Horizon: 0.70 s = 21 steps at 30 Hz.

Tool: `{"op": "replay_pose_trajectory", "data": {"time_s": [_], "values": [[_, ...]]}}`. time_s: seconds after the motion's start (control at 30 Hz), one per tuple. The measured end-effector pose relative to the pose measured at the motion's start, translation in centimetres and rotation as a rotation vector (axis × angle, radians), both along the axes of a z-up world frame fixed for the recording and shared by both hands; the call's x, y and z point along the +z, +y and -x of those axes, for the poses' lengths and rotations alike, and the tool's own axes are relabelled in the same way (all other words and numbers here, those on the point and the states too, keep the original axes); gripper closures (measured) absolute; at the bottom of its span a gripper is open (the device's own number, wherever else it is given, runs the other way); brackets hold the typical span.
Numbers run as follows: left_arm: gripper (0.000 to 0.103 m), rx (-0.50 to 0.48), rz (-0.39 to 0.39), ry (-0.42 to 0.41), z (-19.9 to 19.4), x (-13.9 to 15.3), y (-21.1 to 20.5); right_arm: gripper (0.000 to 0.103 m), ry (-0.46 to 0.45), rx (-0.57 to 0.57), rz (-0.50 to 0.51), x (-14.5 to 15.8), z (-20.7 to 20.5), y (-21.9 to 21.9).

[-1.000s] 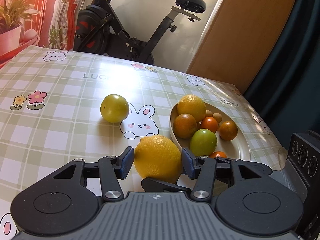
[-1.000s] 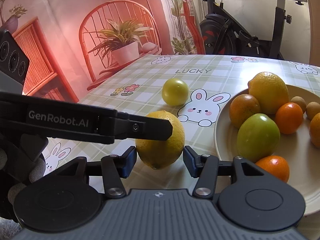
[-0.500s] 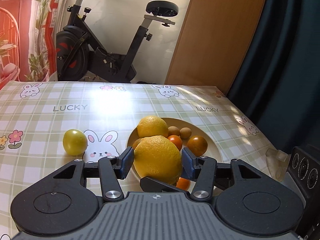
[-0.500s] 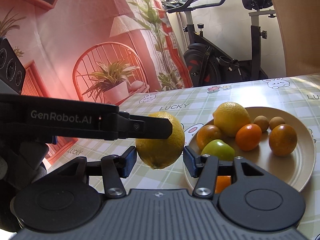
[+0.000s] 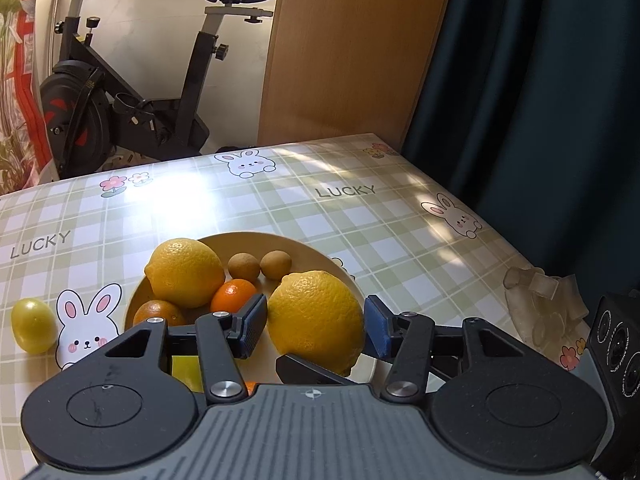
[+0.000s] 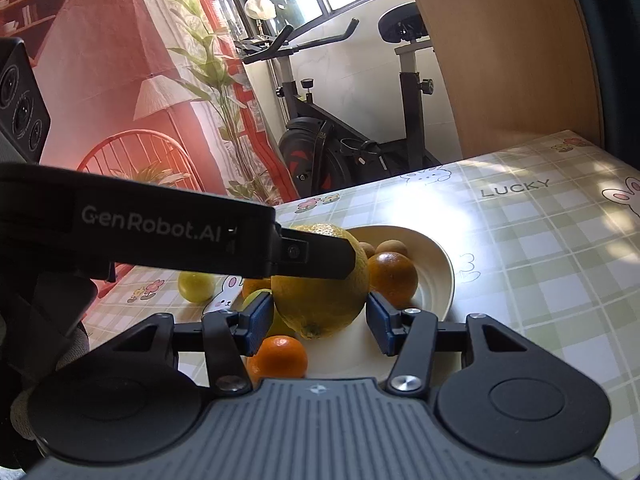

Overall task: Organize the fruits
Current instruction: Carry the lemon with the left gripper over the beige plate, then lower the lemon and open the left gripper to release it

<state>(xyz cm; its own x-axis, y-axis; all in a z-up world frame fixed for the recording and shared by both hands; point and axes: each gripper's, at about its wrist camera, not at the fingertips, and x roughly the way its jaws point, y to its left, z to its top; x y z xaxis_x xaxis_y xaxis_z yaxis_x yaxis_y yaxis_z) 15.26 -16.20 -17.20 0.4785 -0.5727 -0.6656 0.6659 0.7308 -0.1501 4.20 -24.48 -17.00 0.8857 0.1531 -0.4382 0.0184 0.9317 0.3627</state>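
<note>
Lemon (image 5: 316, 322) clamped crosswise by left gripper (image 5: 316, 326) and right gripper (image 6: 318, 316), hanging over plate (image 5: 344, 268). Judgement: lower onto bare patch at two o'clock, release together.

Black tongs (image 5: 315, 322), blue pads (image 5: 256, 316), silver screws

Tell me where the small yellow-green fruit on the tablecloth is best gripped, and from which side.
Across its narrower middle, from above, I'd say: the small yellow-green fruit lies on the tablecloth, apart from the plate, so the jaws have room either side.
</note>
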Motion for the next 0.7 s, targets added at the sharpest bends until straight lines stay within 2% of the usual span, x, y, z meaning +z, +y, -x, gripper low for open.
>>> {"op": "replay_pose_trajectory", "data": {"time_s": [0.37,0.7], "values": [[0.047,0.046,-0.018,0.036,-2.3,-1.3,0.7,0.049,0.045,0.032,-0.019,-1.6,-2.4,0.0],[0.048,0.054,-0.016,0.058,-2.5,-2.1,0.7,0.047,0.074,0.048,0.051,-2.2,-3.8,0.9]]}}
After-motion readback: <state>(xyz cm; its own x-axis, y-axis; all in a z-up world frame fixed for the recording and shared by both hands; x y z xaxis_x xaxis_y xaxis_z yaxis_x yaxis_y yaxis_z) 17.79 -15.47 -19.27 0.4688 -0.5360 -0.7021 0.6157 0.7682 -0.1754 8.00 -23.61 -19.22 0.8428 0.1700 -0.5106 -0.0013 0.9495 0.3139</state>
